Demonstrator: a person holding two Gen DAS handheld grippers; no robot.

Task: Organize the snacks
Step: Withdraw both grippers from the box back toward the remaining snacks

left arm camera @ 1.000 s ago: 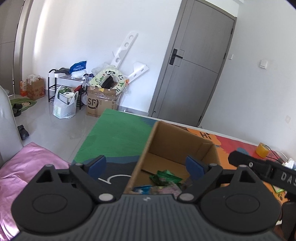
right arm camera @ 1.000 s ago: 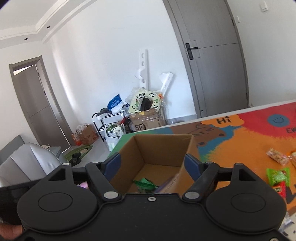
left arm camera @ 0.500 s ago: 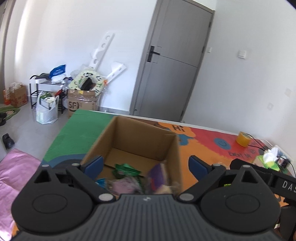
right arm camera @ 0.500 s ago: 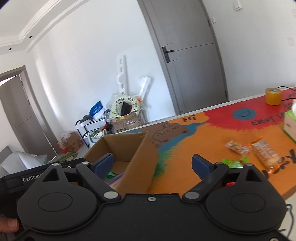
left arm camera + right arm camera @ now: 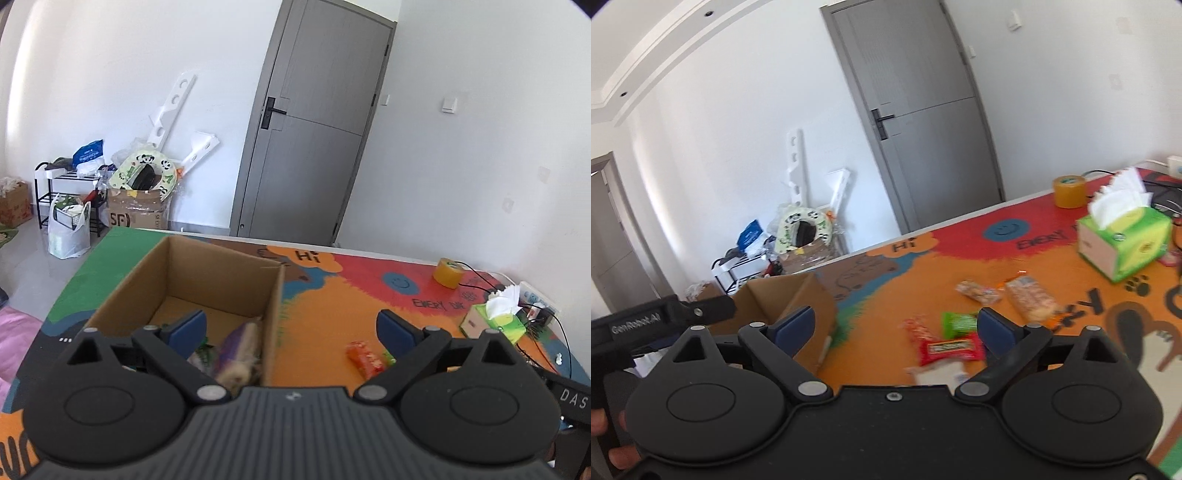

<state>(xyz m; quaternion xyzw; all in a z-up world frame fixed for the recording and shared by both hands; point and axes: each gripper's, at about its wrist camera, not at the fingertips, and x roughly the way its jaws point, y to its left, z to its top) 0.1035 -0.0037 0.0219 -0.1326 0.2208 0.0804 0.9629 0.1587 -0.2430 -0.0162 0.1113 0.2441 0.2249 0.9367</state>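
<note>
On the counter (image 5: 960, 266), loose snacks sit right of the cardboard box (image 5: 207, 280): red packet (image 5: 951, 349) and green packet (image 5: 960, 323) just ahead of the right gripper (image 5: 895, 326), two clear-wrapped biscuit packs (image 5: 1030, 297) further out near the tissue box (image 5: 1123, 240). Box already holds a few packets. Right jaws have just been opening, now wide, nothing between them. Left gripper (image 5: 291, 326) also wide and empty, straddling the box's right wall; an orange packet (image 5: 364, 358) lies beside it. Step looks like the reach for the next snack. Next move: drop the right jaws over the red packet, close, carry to the box.
</note>
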